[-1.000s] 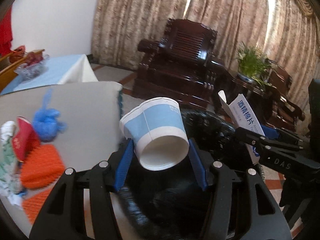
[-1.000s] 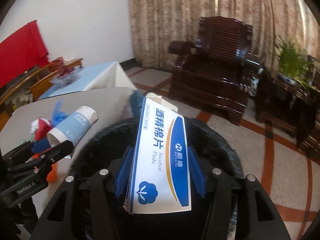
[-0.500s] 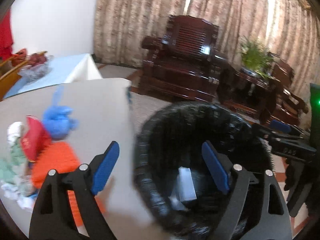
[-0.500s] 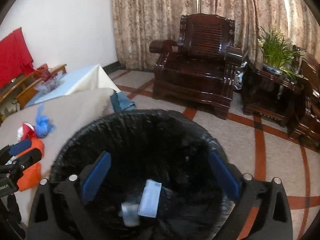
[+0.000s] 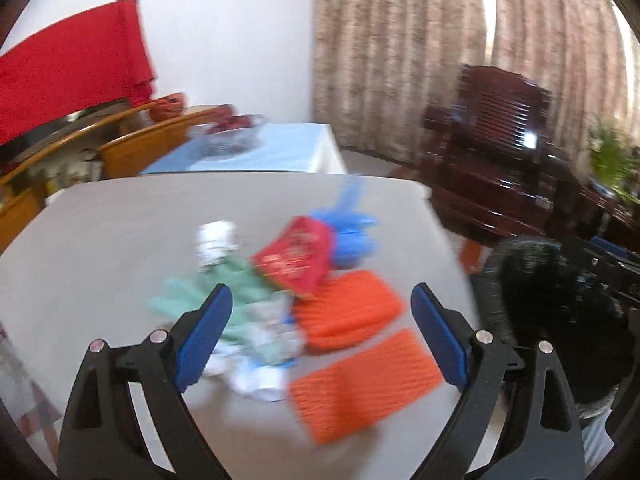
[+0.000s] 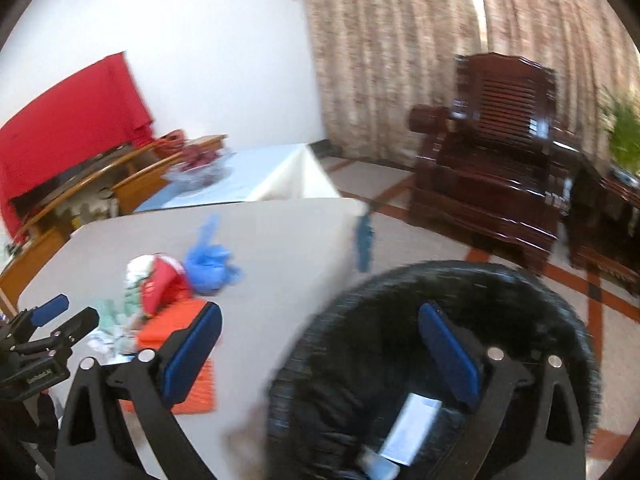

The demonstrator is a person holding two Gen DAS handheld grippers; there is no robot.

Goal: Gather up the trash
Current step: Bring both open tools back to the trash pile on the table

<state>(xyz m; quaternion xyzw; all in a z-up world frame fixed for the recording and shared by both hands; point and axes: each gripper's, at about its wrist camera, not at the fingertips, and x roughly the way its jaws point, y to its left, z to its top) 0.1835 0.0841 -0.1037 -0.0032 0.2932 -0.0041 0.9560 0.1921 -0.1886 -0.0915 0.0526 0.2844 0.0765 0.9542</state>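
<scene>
Tabletop (image 5: 120, 232): pale grey, smooth, rounded corner, holding a loose heap of litter.

Heap, as seen from the left wrist view, blurred:
- two orange ridged pads (image 5: 360, 380), flat and rectangular, one just behind the other;
- red packet (image 5: 296, 256), glossy, printed, tilted on the pile;
- blue plastic bag (image 5: 348, 228), crumpled, thin, just behind the red packet;
- mint-green glove (image 5: 208, 296), limp, fingers splayed;
- white crumpled paper (image 5: 256, 376), soft, at the near edge of the heap;
- a small white rounded item (image 5: 216, 240) at the far side, too blurred to identify.

Bin (image 6: 440, 320): round, lined with a black wrinkled bag, standing on the floor just beside the tabletop's edge. Contents: a white and blue flat carton (image 6: 412, 428) lying tilted, with another pale blue piece (image 6: 376, 464) beside it.

Left tool (image 5: 320, 332): black frame, blue pads, jaws just spread wide, nothing between them, above the heap.

Right tool (image 6: 320, 352): same build, jaws fully apart and empty, above the bin's rim.
</scene>
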